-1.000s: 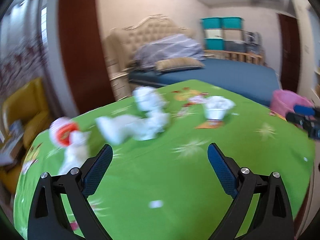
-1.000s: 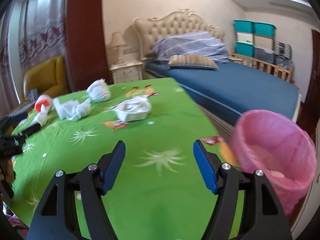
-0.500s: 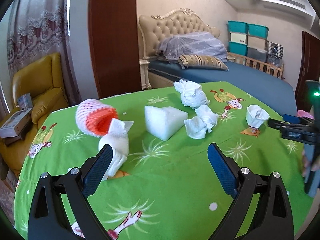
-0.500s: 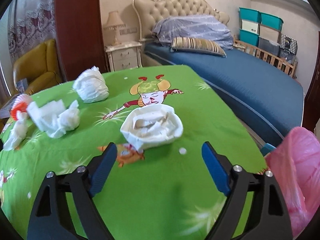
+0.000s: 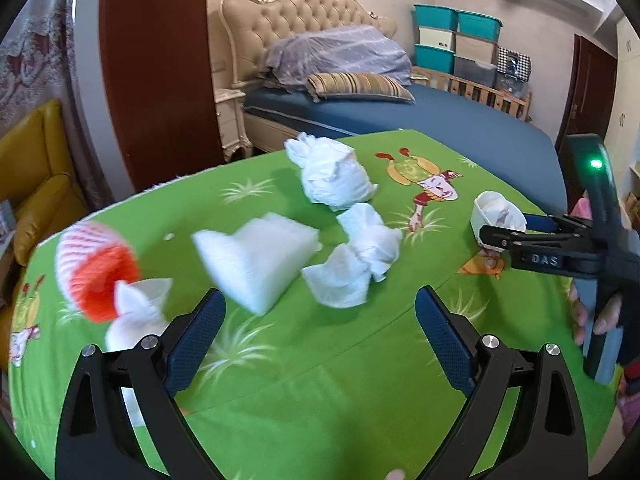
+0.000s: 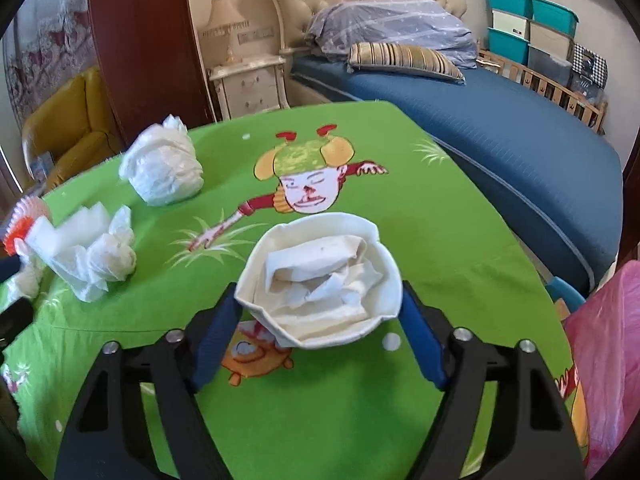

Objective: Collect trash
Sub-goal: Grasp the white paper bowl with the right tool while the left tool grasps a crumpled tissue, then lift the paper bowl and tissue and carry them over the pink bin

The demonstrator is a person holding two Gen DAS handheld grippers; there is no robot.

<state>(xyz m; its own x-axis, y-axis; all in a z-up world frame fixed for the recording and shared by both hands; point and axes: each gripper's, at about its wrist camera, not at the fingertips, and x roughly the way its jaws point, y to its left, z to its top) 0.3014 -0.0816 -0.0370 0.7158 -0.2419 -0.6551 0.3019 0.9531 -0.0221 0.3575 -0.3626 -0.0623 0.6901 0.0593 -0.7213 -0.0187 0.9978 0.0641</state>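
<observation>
Right gripper (image 6: 320,316), jaws just closing, grasps the paper cup (image 6: 320,280); left gripper (image 5: 320,320) released, foam block (image 5: 256,260) just beyond.

Blue bed (image 6: 500,136), yellow armchair (image 5: 36,184), nightstand (image 6: 250,88)

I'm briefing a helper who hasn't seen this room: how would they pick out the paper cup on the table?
Look at the green cartoon tablecloth beside the blue bed. Near its bed-side edge, just below the printed cartoon child, a white paper cup sits between the right gripper fingers. Unlike the crumpled tissues further left, it is an open cup with tissue stuffed inside.
</observation>
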